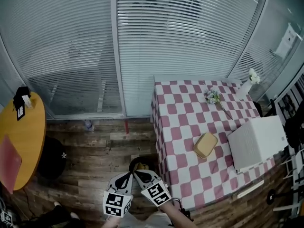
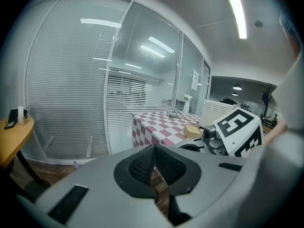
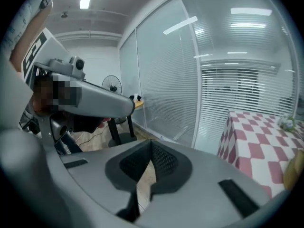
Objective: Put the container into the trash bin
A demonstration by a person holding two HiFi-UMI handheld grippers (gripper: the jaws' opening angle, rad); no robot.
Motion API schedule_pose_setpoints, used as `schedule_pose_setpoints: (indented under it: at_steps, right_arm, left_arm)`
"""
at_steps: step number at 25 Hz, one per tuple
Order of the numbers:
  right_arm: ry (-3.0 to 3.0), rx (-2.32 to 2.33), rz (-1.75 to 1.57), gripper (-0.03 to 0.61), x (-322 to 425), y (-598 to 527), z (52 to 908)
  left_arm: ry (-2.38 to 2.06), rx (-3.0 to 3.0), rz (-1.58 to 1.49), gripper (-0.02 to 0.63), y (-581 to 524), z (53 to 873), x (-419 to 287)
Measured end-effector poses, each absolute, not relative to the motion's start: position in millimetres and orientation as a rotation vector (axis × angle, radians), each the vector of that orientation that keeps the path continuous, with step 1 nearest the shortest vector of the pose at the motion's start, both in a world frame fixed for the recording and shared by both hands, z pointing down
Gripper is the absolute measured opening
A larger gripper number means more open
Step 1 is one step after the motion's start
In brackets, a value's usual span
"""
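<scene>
Standing at the right, the checked table (image 1: 180, 109) carries the tan container (image 1: 205, 145) near its middle, long axis slanting near-left to far-right. What seems to be the trash bin (image 1: 148, 159) sits at the table's near-left corner. The left tongs (image 1: 126, 177) and right tongs (image 1: 139, 175) are pressed together, empty; the right tongs are closer to the container.

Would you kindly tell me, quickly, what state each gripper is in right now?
Left gripper: closed, holding nothing.
Right gripper: closed, holding nothing.
</scene>
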State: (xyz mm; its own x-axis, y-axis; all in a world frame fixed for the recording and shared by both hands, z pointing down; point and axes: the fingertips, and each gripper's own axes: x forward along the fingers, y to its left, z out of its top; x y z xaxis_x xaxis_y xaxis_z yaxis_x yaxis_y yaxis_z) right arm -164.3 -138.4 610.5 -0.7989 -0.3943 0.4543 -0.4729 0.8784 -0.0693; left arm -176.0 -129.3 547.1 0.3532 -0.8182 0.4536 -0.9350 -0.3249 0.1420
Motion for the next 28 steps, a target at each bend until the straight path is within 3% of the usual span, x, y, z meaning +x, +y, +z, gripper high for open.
schedule_pose_setpoints:
  at_steps: [28]
  right_arm:
    - [-2.789,1.197,0.087,-0.008,-85.1,-145.3,454.3]
  left_arm:
    - [-1.556,2.525,0.269,0.006,-130.7,458.6,-117.9]
